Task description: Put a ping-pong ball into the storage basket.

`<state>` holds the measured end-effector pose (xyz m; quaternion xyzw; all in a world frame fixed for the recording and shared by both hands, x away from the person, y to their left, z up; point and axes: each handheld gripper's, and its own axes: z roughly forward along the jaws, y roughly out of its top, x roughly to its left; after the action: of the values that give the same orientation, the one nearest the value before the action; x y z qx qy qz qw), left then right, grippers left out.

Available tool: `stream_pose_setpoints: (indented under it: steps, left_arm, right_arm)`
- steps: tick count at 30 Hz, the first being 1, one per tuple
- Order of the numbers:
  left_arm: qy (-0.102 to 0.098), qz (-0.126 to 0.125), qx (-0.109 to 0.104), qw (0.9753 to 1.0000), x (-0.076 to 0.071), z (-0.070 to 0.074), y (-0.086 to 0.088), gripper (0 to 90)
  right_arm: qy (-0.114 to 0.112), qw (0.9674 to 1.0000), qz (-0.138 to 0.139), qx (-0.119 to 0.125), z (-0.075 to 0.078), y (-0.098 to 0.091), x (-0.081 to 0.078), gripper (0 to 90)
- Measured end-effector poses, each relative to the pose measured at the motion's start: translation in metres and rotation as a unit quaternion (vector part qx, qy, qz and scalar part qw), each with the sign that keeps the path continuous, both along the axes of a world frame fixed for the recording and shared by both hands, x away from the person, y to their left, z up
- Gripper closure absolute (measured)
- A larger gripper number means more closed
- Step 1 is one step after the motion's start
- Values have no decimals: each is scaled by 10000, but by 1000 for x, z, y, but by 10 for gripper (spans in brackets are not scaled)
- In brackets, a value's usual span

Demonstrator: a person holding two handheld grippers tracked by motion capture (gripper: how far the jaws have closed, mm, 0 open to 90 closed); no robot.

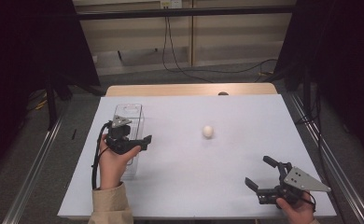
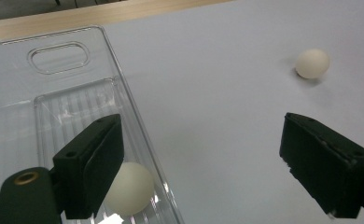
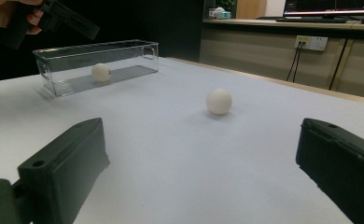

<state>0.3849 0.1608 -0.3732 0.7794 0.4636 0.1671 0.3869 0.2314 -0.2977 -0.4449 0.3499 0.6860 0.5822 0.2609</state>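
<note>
High view, near to far. Right gripper (image 1: 263, 173) sits at the lower right of the frame, low over the white table (image 1: 245, 116), jaws spread and holding nothing. It points up-left toward the loose ball (image 1: 208, 131), which lies alone near the middle of the frame, well apart from both grippers. Judgement: this is the next piece to be collected, and the right gripper is lined up for the approach.

Left gripper (image 1: 140, 142) is at centre left, held over the near end of the clear box (image 1: 136, 112); jaws also spread, empty. Judgement: it hovers there because a ball has been dropped in, or it is steadying above the box.

Left gripper view: second ball (image 2: 133, 186) lies inside the box at the lower left of the frame, partly behind the left jaw. Loose ball shows at upper right, on bare table.

Right gripper view: loose ball at centre frame, between the two open jaws but far ahead of them; box with its ball at upper left.

Materials: balls are matte, off-white, smooth spheres, likely to roll if nudged. Box is long, narrow, transparent hard plastic, with a ribbed floor and an oval handle cut-out at the far end. Table cover is flat, pale, non-glossy. Jaws are black, blocky, flat-faced pads. Wooden edge shows beyond the table's far side.
</note>
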Motion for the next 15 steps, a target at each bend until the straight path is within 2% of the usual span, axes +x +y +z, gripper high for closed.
stream_pose_setpoints:
  steps: [15]
  left_arm:
    - [36, -188, -126, 9997, 1, -1, -14, 124]
  right_arm:
    - [-4, 10000, 7, -4, 0, 1, 0, 14]
